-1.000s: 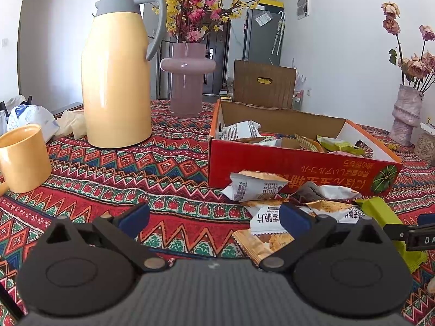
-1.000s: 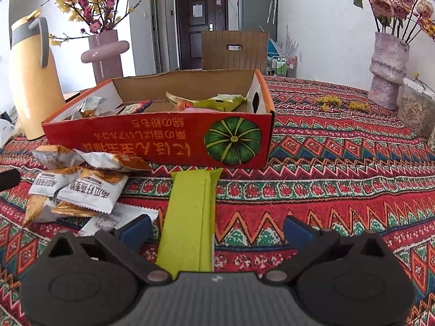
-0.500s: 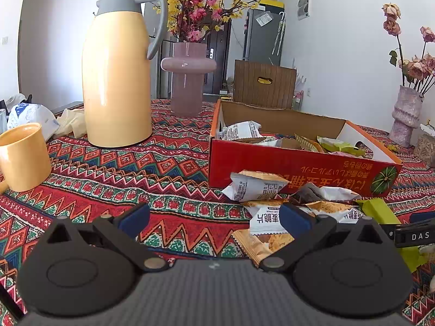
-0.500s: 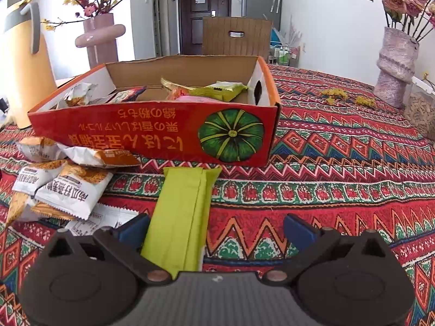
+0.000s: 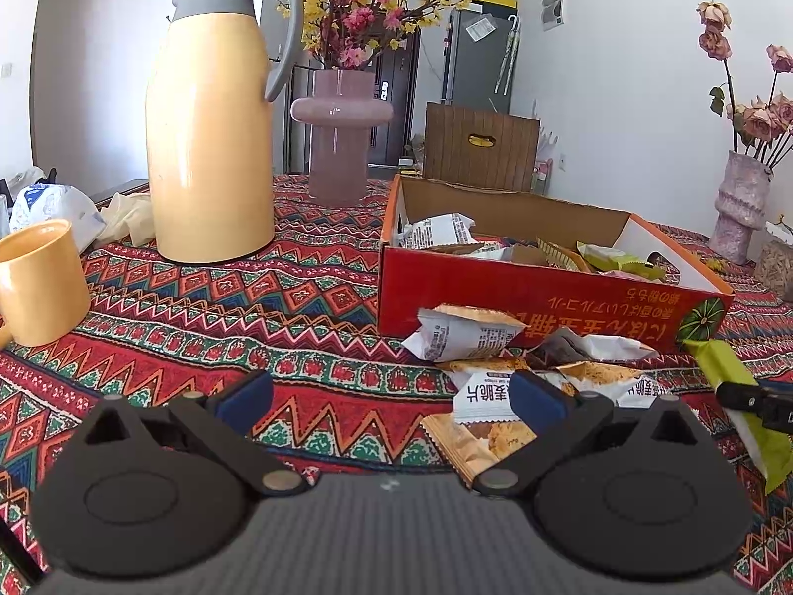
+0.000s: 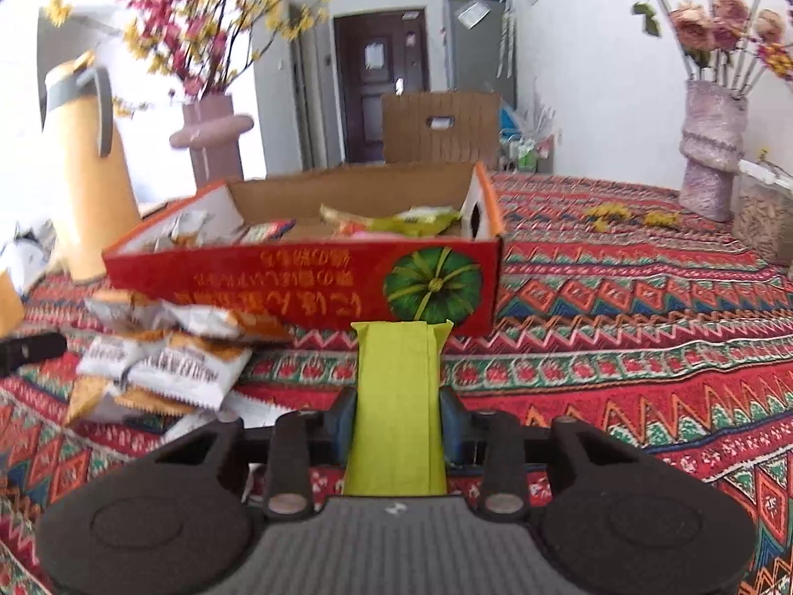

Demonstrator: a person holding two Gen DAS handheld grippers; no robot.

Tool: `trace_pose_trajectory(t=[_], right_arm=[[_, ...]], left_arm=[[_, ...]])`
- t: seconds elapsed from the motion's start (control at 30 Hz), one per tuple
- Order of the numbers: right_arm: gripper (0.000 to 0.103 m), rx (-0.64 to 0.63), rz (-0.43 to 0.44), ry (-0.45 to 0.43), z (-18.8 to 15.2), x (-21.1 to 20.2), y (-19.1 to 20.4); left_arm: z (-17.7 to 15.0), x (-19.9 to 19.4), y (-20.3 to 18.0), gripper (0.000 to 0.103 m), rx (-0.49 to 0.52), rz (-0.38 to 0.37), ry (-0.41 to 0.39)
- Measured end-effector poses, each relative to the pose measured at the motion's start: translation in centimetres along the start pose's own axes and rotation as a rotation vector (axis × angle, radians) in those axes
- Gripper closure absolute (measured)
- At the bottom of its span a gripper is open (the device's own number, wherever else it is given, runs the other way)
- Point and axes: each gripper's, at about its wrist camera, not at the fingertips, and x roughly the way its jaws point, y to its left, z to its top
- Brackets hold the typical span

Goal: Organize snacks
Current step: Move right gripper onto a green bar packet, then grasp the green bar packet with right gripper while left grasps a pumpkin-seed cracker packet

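Green bar is in the grip and the box is right ahead!

The right gripper [image 6: 396, 421] has just snapped its jaws in and now pinches the long green snack packet [image 6: 396, 396] across its width, the packet's far end pointing at the red cardboard box [image 6: 307, 272], just short of the pumpkin print. So this is the pick-up step, and it looks done. Next up, I reckon, is a lift high enough to clear the near wall, then a carry forward and a drop among the wrappers already inside. The left gripper [image 5: 391, 396] waits with its jaws spread wide and empty, over the patterned tablecloth [image 5: 198, 307], beside the pile of loose snack packets [image 5: 495, 347] lying against the box front.
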Motion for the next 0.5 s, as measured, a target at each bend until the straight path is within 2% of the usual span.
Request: trace_pose_trajectory(t=[0.07, 0.27, 0.4, 0.5], right_arm=[[0.069, 0.04, 0.007, -0.033, 0.0, -0.5, -0.6], [0.069, 0.068, 0.032, -0.04, -0.3, -0.4, -1.3], [0.069, 0.082, 0.051, -0.05, -0.5, -0.7, -1.4], [0.069, 0.087, 0.066, -0.056, -0.6, -0.8, -1.5]], left_arm=[[0.1, 0.2, -0.1, 0.0, 0.005, -0.018, 0.024], [0.3, 0.5, -2.1, 0.0, 0.042, -0.055, 0.104], [0.3, 1.7, -4.1, 0.0, 0.061, -0.035, 0.175], [0.4, 2.8, -5.0, 0.0, 0.058, 0.015, 0.218]])
